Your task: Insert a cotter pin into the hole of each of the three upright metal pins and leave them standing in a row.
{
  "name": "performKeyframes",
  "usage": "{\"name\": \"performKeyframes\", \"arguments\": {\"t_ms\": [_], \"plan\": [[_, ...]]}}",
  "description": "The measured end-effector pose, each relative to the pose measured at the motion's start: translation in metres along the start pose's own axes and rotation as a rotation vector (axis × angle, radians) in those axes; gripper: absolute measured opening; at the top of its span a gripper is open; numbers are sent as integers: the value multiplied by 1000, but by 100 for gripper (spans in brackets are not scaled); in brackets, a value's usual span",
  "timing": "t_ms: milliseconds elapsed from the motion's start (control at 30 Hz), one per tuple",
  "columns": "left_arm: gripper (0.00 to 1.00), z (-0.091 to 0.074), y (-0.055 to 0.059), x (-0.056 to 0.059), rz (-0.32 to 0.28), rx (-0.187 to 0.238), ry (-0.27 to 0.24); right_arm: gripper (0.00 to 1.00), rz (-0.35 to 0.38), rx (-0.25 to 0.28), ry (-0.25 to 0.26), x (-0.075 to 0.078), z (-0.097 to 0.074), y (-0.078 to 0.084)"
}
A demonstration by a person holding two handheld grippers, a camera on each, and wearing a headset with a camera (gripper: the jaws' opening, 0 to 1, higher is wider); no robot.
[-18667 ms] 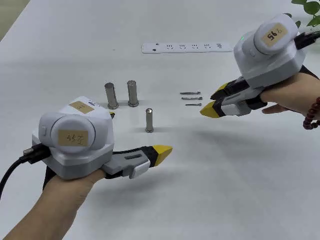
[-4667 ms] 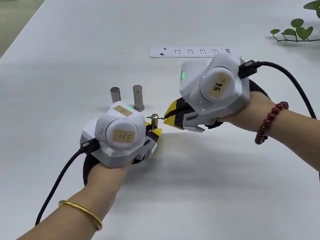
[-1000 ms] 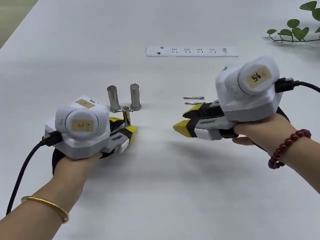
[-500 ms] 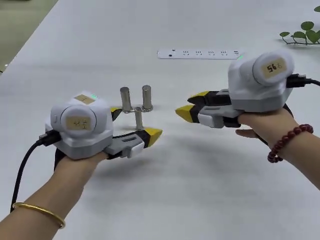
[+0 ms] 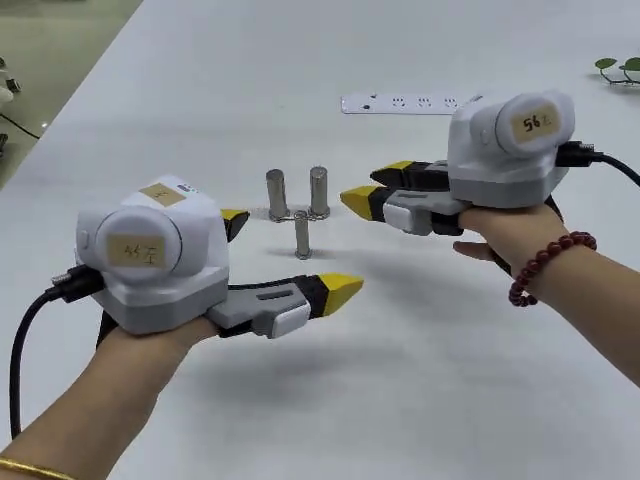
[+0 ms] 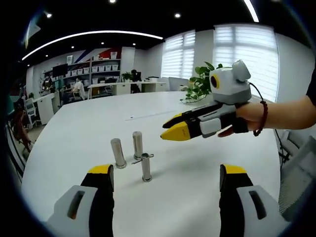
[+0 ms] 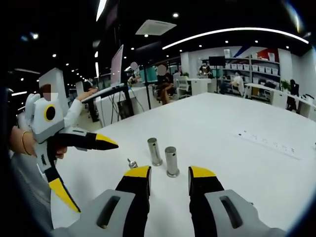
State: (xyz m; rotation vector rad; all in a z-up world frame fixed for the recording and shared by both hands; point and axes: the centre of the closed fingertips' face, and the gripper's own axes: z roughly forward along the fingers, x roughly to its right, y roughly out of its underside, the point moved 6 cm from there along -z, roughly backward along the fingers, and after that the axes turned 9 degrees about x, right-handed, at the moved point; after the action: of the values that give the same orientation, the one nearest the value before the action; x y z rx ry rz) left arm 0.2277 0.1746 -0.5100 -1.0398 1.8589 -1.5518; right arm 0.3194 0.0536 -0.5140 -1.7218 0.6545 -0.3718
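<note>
Three upright metal pins stand on the white table: two side by side at the back (image 5: 276, 193) (image 5: 319, 190) and one in front (image 5: 302, 233). The front pin (image 6: 146, 168) has a cotter pin (image 6: 142, 158) through its top. My left gripper (image 5: 288, 255) is open, its jaws wide to either side of the front pin and a little short of it, touching nothing. My right gripper (image 5: 377, 186) hovers just right of the back pins, jaws a narrow gap apart with nothing between them. In the right gripper view the two back pins (image 7: 154, 150) (image 7: 171, 160) lie ahead of the jaws.
A white power strip (image 5: 405, 102) lies at the far side of the table. A leafy plant (image 5: 622, 66) sits at the far right edge. The table (image 5: 420, 380) is bare near me. Behind it is an office with desks and people.
My left gripper has let go of the front pin, opened wide and drawn back; the pin stays standing. The right gripper has risen and moved in toward the back pins.
</note>
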Motion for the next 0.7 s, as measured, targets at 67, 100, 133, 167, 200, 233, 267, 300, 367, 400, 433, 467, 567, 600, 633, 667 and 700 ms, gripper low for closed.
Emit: {"name": "performKeyframes", "arguments": {"t_ms": [67,100,133,167,200,233,267,300,367,400,433,467,567,600,633,667,700], "plan": [[91,-2,-2,1,21,1,0,26,0,7,2,0,5,1],[92,-3,-3,2,26,-2,0,26,3,10,-1,1,8,2],[93,-3,-3,2,28,-3,1,26,9,13,-1,2,10,3],[94,-4,-3,1,31,-4,3,27,15,18,-4,2,13,4],[95,-4,-3,1,30,-5,4,27,19,20,-3,1,16,4],[95,-5,-3,1,26,-6,3,27,27,22,-3,1,18,4],[96,-7,-3,2,23,-8,-1,27,46,24,-2,0,20,5],[96,-9,-4,2,21,-8,-6,27,71,22,-4,-1,23,6],[97,-13,-6,4,22,0,-14,27,60,24,0,-1,27,7],[98,-15,-6,6,15,1,-14,26,61,22,1,-1,29,7],[99,-16,-6,6,13,3,-17,27,65,22,2,1,31,10],[99,-18,-6,7,16,8,-20,26,73,25,3,2,34,11],[99,-19,-6,7,23,8,-22,26,86,35,6,4,40,13],[99,-20,-5,7,24,0,-19,26,86,42,9,4,42,13],[99,-21,-4,8,24,-10,-18,26,85,46,8,3,44,12],[99,-21,-3,8,28,-14,-18,26,89,49,5,2,46,12],[99,-22,-3,9,42,-14,-18,26,90,51,7,3,47,13]]}}
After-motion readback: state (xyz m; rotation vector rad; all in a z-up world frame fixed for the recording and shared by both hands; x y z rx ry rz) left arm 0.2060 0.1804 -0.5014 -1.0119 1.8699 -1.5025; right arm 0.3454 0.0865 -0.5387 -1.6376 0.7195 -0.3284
